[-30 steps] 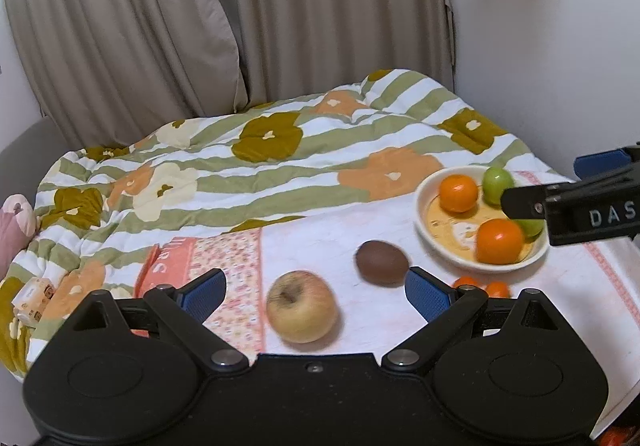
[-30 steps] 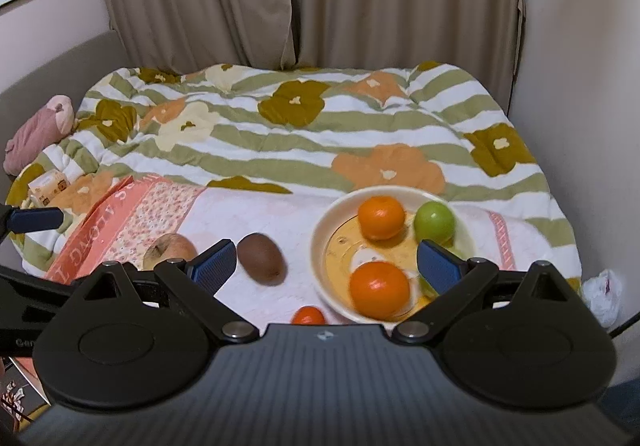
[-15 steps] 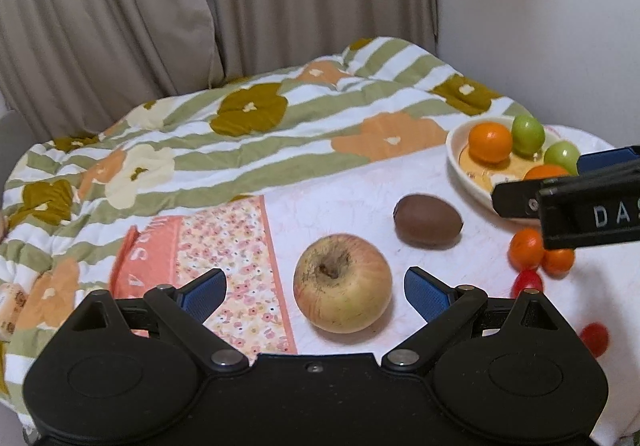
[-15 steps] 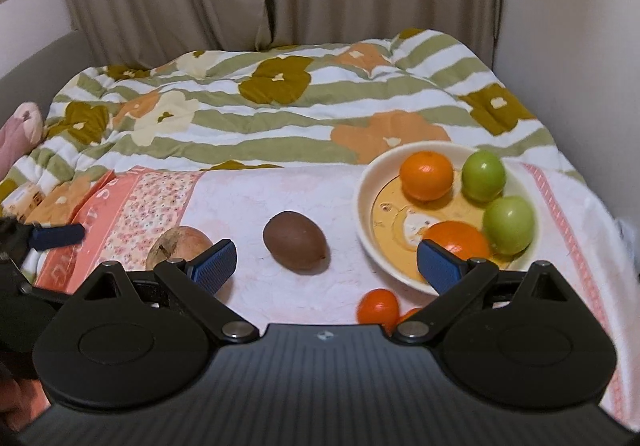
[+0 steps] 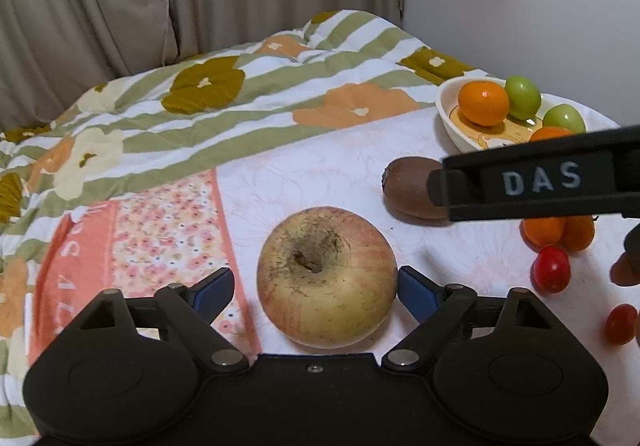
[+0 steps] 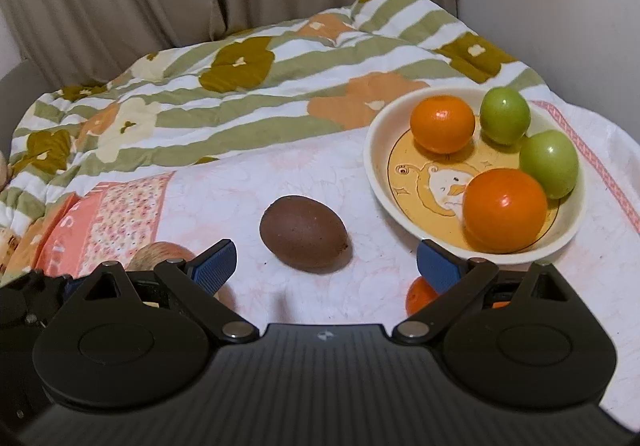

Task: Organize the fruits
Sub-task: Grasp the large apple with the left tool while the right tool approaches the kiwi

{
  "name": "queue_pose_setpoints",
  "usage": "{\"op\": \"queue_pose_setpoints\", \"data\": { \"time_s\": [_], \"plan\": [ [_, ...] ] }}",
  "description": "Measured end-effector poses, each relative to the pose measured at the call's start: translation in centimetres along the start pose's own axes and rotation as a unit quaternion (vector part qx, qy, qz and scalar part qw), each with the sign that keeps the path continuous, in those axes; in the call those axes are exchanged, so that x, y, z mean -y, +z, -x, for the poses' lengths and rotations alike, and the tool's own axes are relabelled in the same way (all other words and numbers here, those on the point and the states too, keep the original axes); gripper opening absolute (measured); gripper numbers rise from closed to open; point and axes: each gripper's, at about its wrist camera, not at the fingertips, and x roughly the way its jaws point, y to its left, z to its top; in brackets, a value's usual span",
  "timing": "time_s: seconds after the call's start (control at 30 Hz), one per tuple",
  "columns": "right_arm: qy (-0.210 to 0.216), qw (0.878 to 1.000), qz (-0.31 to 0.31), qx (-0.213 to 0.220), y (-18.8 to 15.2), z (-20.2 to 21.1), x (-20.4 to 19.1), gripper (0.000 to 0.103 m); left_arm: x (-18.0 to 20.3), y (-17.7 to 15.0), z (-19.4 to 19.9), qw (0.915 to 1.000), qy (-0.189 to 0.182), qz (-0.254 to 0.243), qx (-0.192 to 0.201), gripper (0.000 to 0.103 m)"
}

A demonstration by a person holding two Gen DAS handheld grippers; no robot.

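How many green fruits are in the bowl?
2. One green fruit sits at the bowl's far side beside an orange; the other rests at the right, touching the nearer orange. More could hide behind.

Lit warmly and dimly from above; small glare spots on oranges (image 6: 505,209), soft shadows beneath; fisheye-bent at dark corners, slightly soft throughout.
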Motion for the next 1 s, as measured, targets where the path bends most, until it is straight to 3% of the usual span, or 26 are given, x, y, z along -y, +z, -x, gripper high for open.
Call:
{"op": "queue_pose_setpoints", "data": {
  "time_s": [0.2,0.27,0.5,0.77,1.0],
  "plan": [
    [-0.003,1.000,-0.009,-0.009,0.2,-1.9,-0.6,0.103,-0.1,0.0,-0.9,0.9998,-0.012,0.013,-0.004,0.085],
    [-0.006,1.000,-0.012,-0.012,0.3,-2.4,-0.6,0.103,0.0,0.1,-1.1,0.9997,-0.021,0.013,-0.003,0.078],
    [-0.010,0.999,-0.029,-0.023,0.3,-4.1,-0.6,0.103,-0.1,0.1,-1.2,0.9996,-0.025,0.010,0.004,0.078],
    [-0.014,0.999,-0.042,-0.026,0.4,-5.6,-1.1,0.103,-1.5,-0.2,-0.8,0.9999,0.000,0.011,0.004,0.078],
    [-0.027,0.999,-0.034,-0.008,0.1,-6.5,-2.4,0.095,-3.3,-0.4,-0.9,0.9997,0.018,0.019,0.000,0.078]
  ]
}}
